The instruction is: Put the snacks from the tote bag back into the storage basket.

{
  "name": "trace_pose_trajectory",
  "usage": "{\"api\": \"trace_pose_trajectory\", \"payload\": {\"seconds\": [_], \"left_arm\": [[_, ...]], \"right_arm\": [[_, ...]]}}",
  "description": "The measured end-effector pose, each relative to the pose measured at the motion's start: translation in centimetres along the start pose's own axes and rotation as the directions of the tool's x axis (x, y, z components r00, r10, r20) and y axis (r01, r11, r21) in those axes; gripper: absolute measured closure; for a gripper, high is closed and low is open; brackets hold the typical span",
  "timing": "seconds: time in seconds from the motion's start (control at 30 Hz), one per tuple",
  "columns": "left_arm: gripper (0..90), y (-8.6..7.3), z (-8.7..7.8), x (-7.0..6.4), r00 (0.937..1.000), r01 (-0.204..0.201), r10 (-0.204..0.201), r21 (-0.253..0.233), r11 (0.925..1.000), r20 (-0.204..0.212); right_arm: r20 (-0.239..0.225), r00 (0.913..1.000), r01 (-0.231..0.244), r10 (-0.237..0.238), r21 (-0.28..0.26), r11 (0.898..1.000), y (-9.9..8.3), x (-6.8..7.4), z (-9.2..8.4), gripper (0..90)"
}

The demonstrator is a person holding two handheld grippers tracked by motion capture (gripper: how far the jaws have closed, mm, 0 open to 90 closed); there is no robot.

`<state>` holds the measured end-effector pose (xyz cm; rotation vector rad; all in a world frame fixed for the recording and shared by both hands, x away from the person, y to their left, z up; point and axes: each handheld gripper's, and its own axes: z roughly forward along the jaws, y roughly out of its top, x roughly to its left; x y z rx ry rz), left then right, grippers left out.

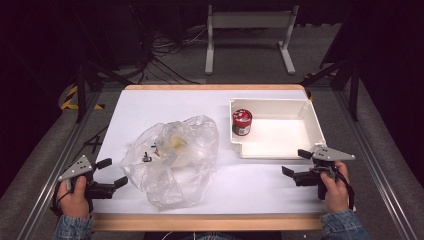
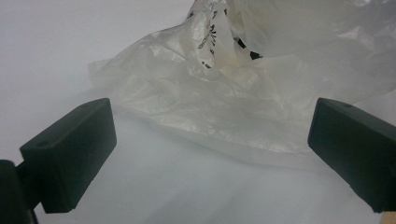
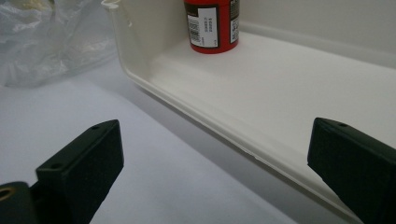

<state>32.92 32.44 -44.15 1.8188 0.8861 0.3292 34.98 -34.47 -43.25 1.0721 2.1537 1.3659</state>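
Note:
A crumpled clear plastic bag (image 1: 172, 157) lies on the white table, with something pale yellow inside it. My left gripper (image 1: 112, 173) rests open at the table's near left, its jaws wide apart and pointing at the bag (image 2: 243, 102) just ahead. A red can (image 1: 241, 122) stands upright in the far left corner of a white tray (image 1: 312, 119). My right gripper (image 1: 295, 162) is open at the near right, just outside the tray's front wall (image 3: 196, 109). In the right gripper view the red can (image 3: 212, 25) shows beyond that wall. Nothing is between either pair of jaws.
The table's wooden front edge (image 1: 205, 222) runs just behind both hands. Bare white surface (image 1: 250, 185) lies between the bag and the right gripper. Beyond the table stand a white frame (image 1: 250, 35) and cables on the floor.

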Motion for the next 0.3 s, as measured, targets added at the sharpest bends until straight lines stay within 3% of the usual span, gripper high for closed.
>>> {"api": "trace_pose_trajectory", "payload": {"seconds": [0.2,0.3], "left_arm": [[1.5,-0.1,0.15,-0.01,1.0,0.004,-0.004,-0.004,1.0,-0.003],[1.4,-0.1,0.18,0.01,0.9997,0.001,-0.001,-0.003,1.0,-0.025]], "right_arm": [[-0.003,1.0,0.009,-0.009,-0.009,1.0,0.0,0.08,0.3,3.4],[-0.004,1.0,-0.001,0.001,-0.024,1.0,0.05,0.05,0.23,3.4]]}}
